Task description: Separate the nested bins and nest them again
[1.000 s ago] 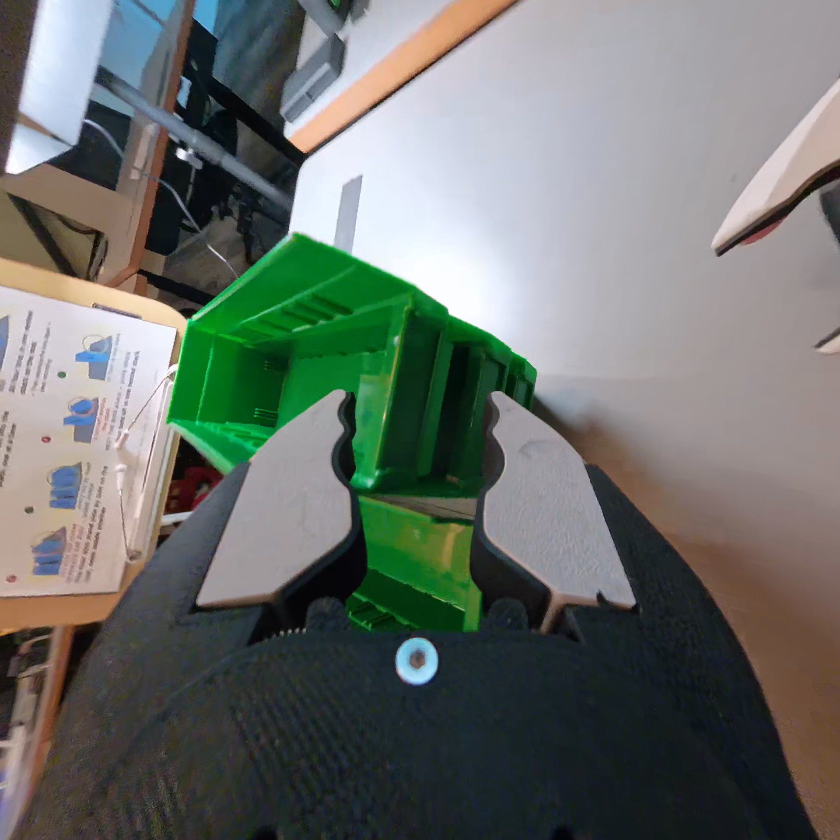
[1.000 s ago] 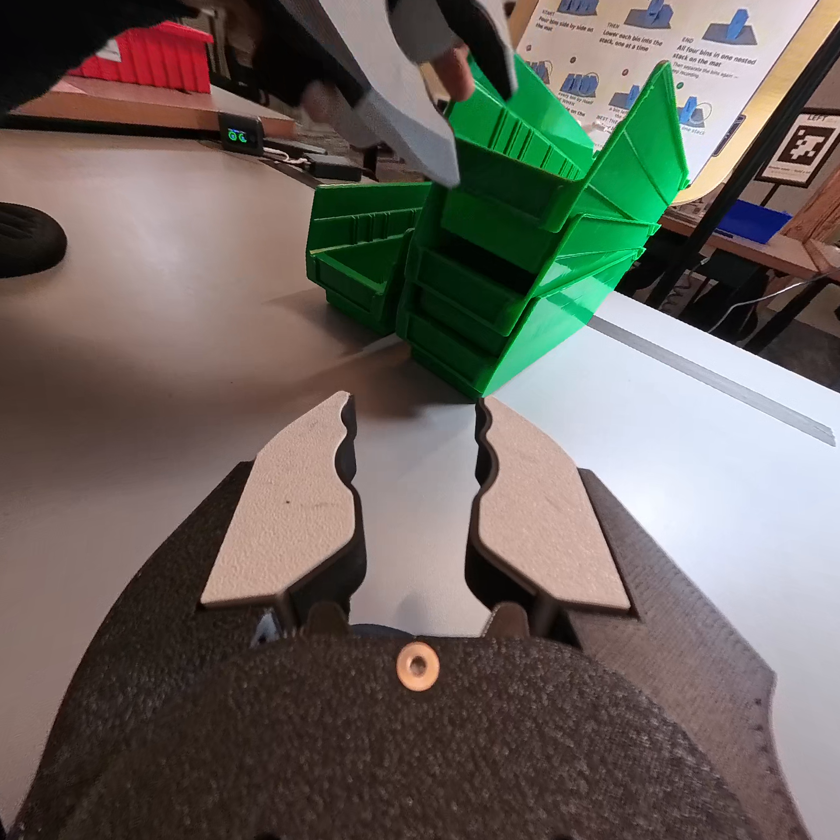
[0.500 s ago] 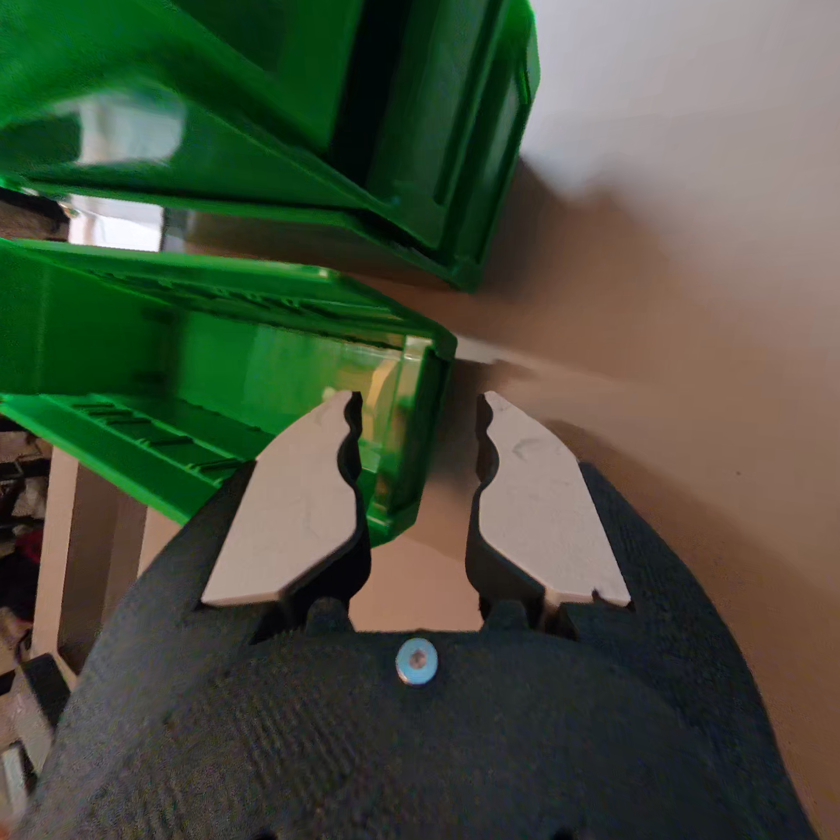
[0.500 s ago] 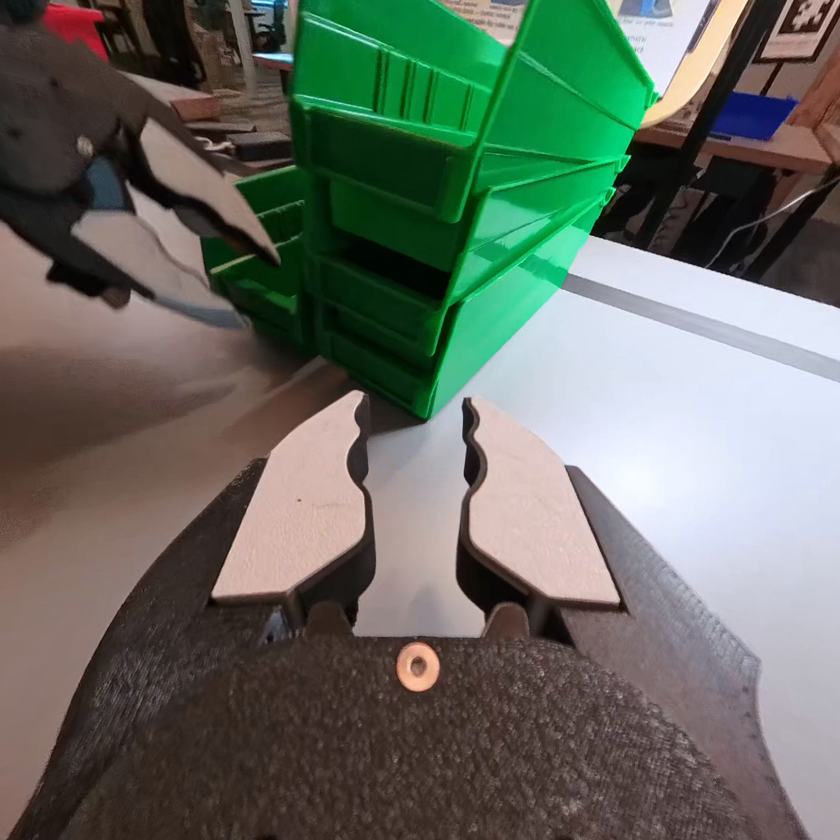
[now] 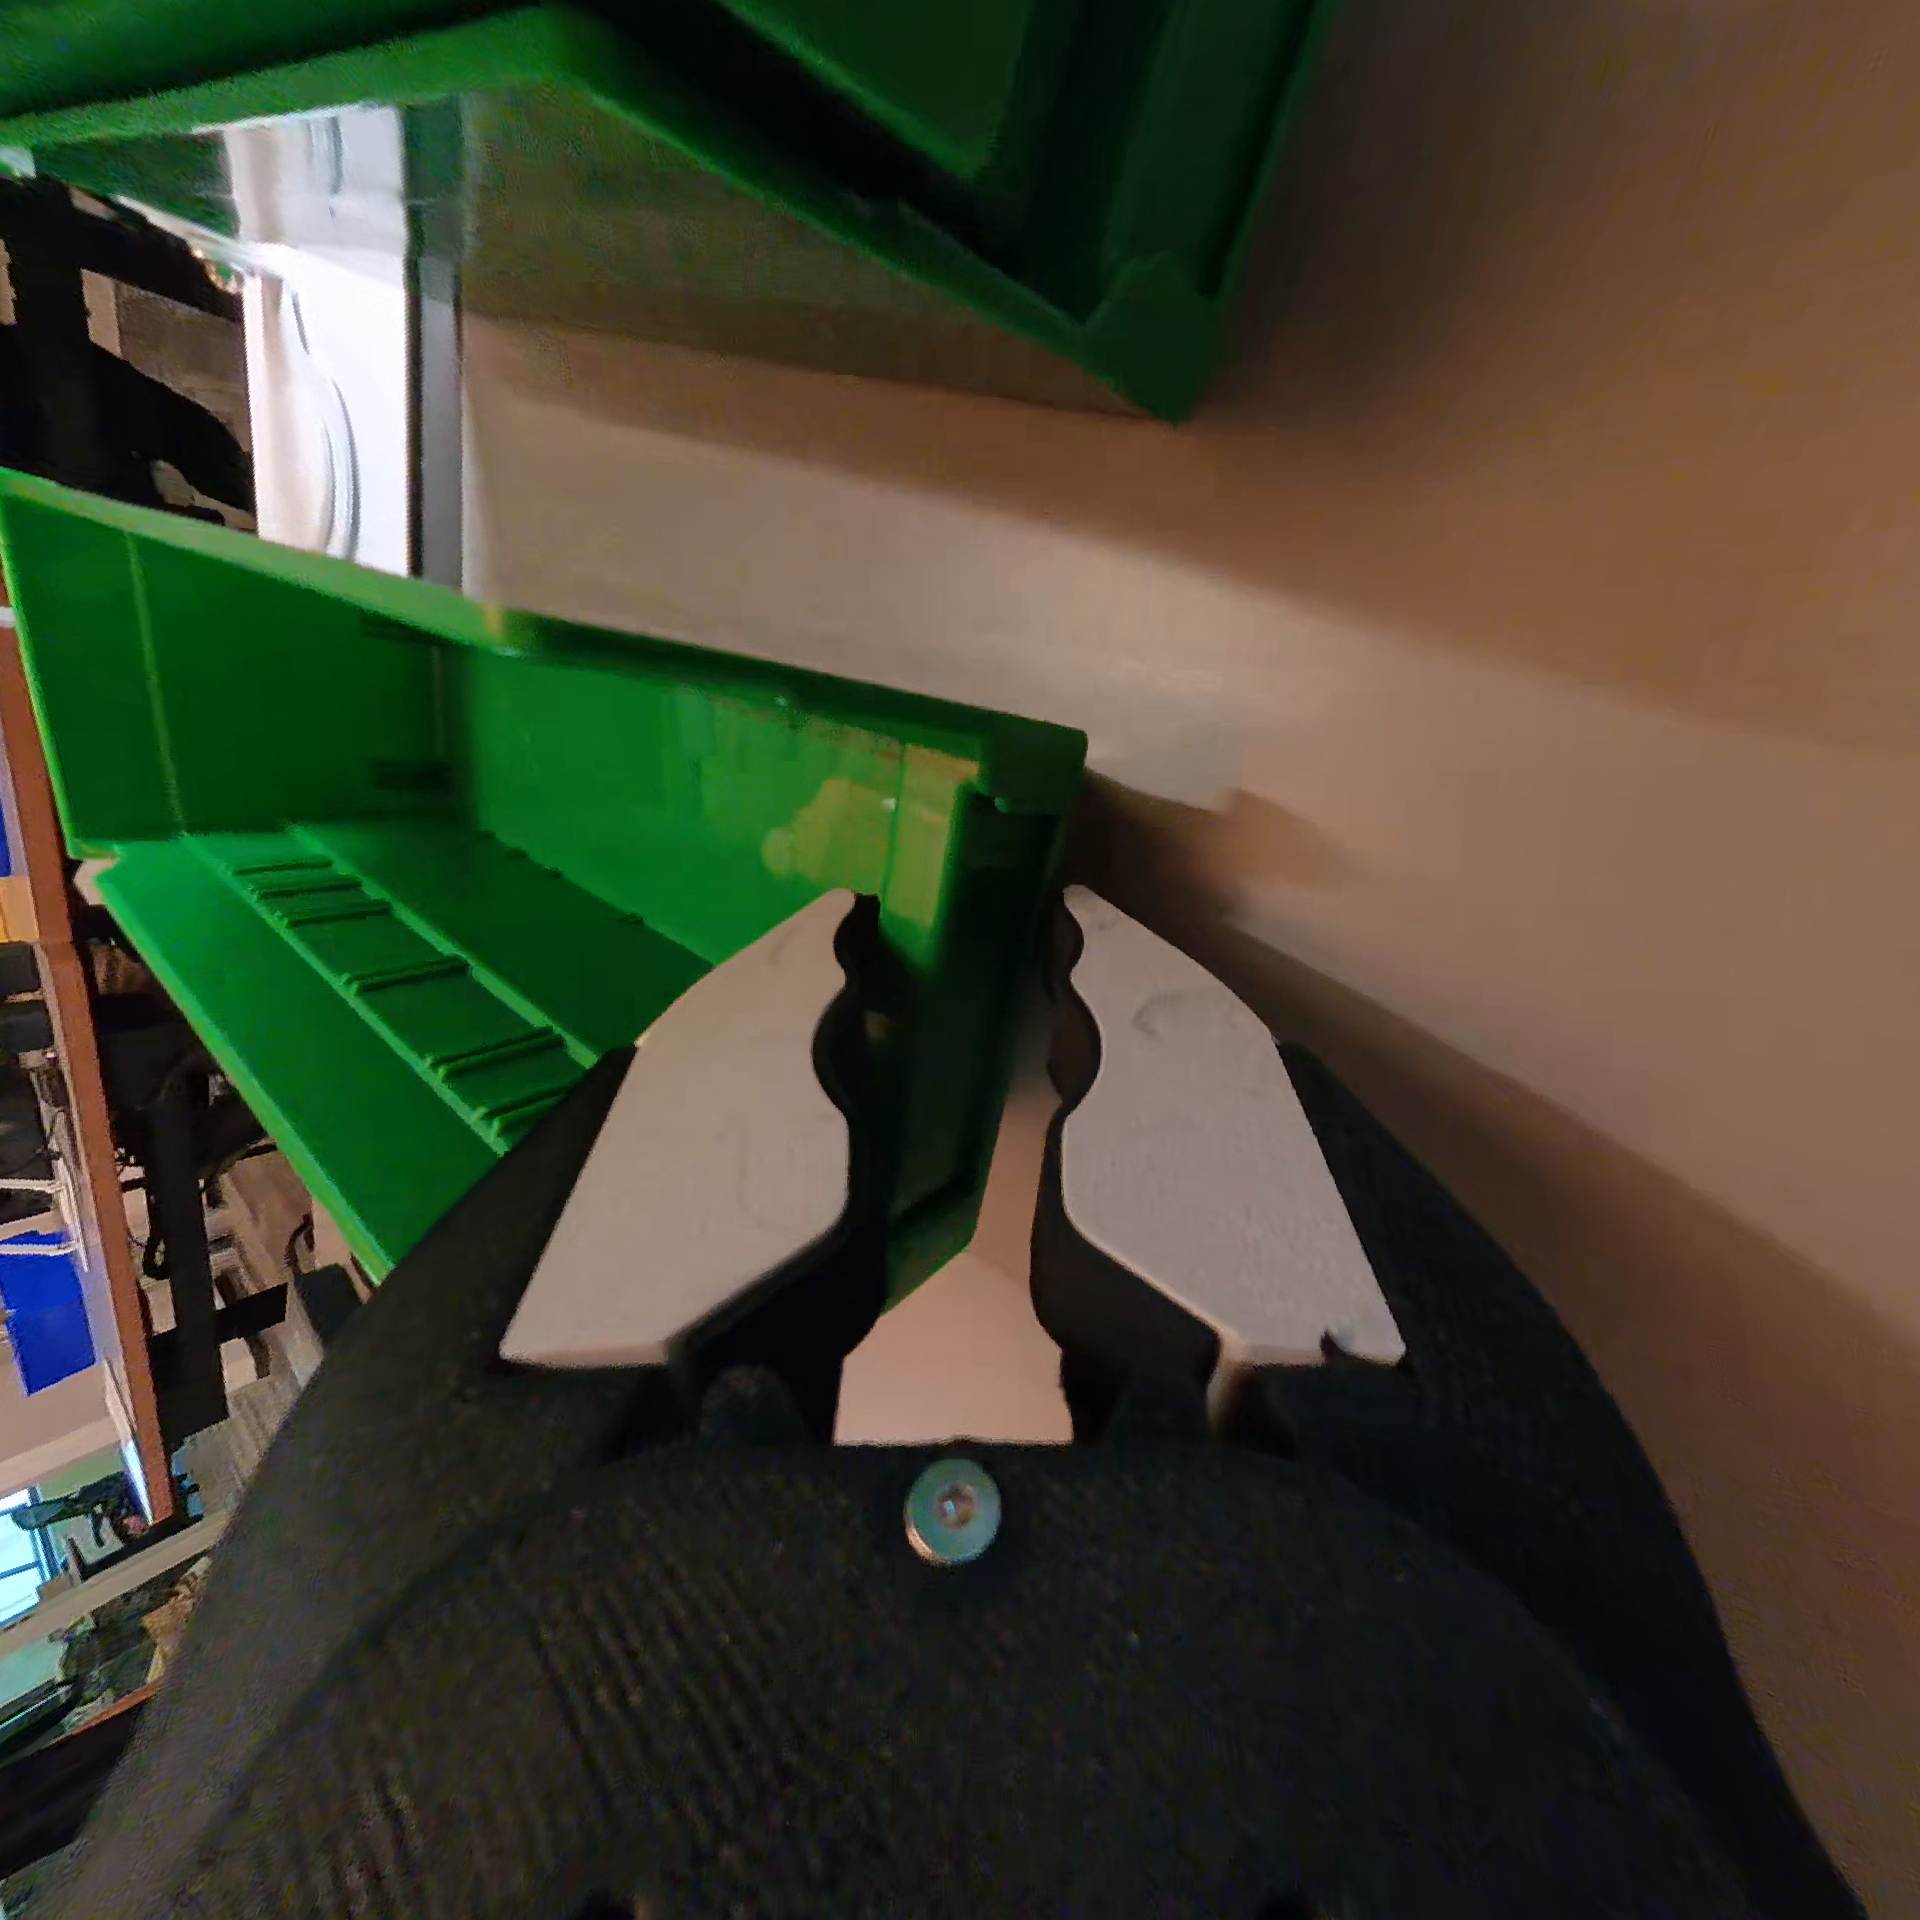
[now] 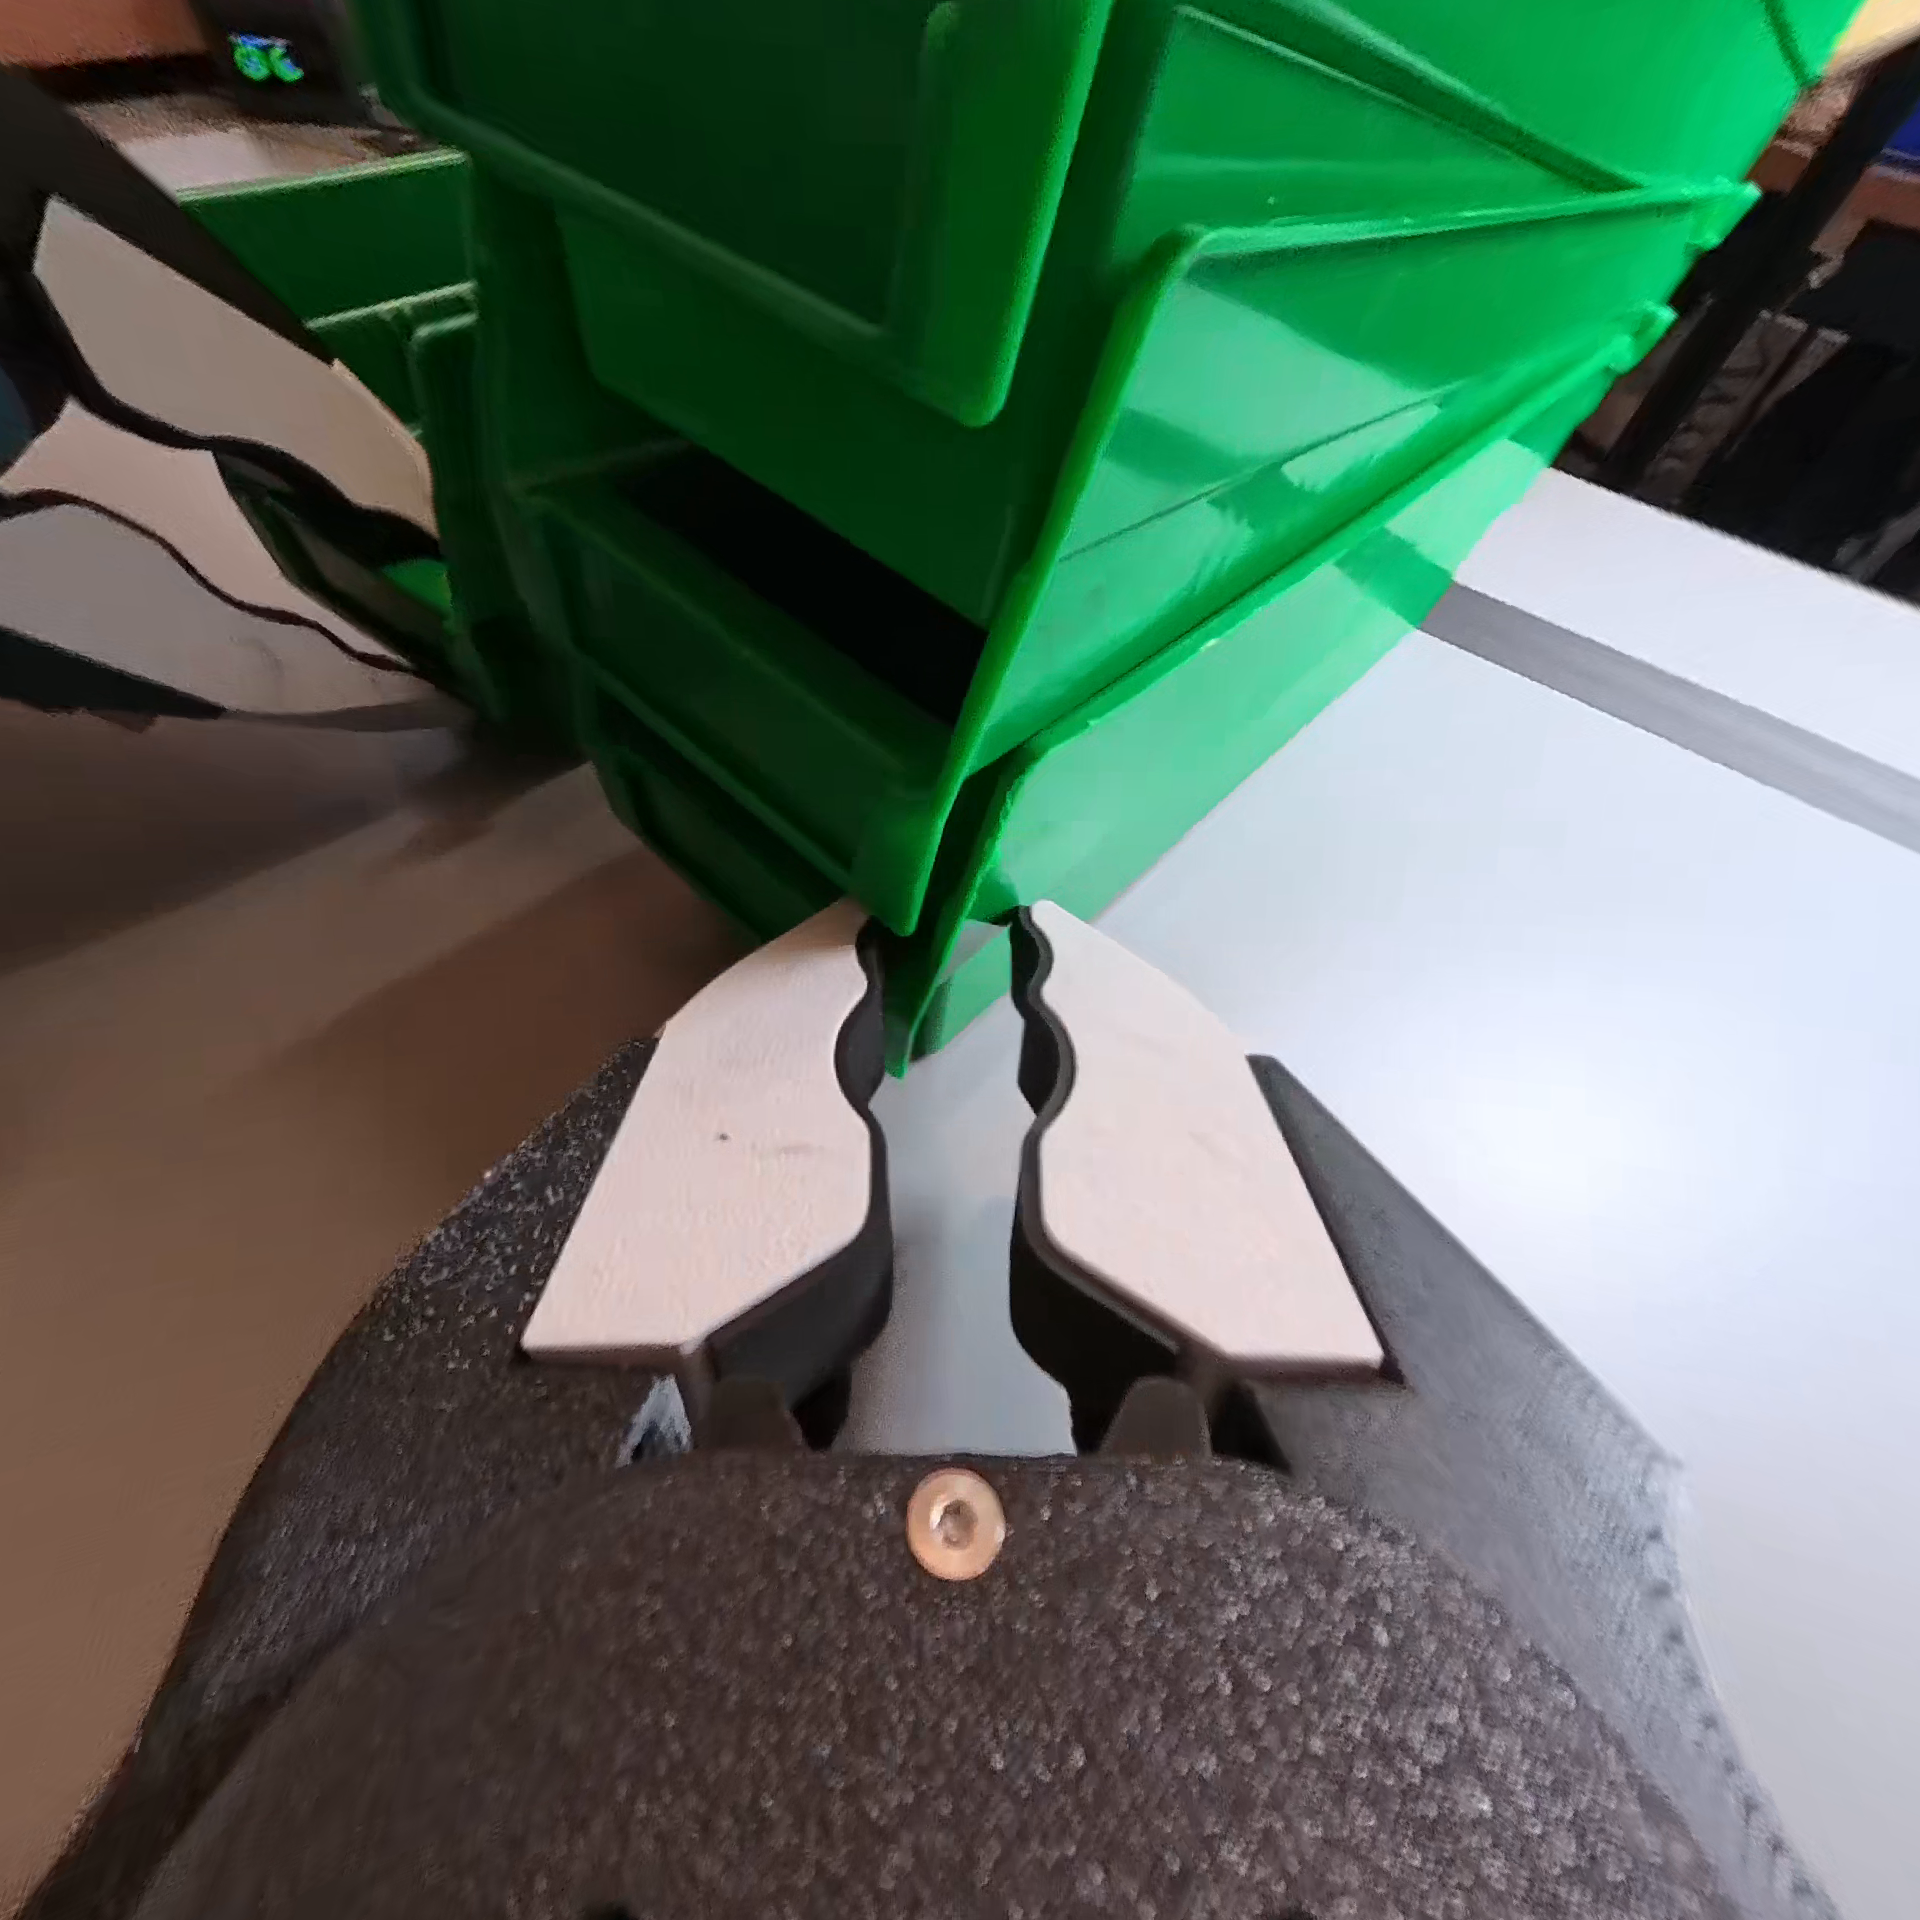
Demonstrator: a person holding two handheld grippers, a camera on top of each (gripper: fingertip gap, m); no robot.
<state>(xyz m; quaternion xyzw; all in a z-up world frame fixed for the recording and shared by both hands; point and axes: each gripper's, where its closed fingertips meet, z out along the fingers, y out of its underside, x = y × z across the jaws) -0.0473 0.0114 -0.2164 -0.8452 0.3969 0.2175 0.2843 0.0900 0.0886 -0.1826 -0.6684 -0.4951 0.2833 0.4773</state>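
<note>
A stack of nested green bins stands on the grey table. My right gripper is low on the table, its fingertips closed on the near bottom corner of the lowest bin. A single green bin stands beside the stack, whose edge shows at the top of the left wrist view. My left gripper straddles this bin's end wall, one finger inside and one outside, closed on it. The left gripper also shows at the left of the right wrist view, in front of the single bin.
A dark grey tape strip crosses the table to the right of the stack. A small device with a green lit display sits at the table's far edge. Desks, dark frames and a blue box lie beyond the table. Left tips to right tips: about 15 cm.
My left gripper left the stack, came down to the single bin and closed on its end wall. My right gripper moved forward to the stack's bottom corner and narrowed onto it.
</note>
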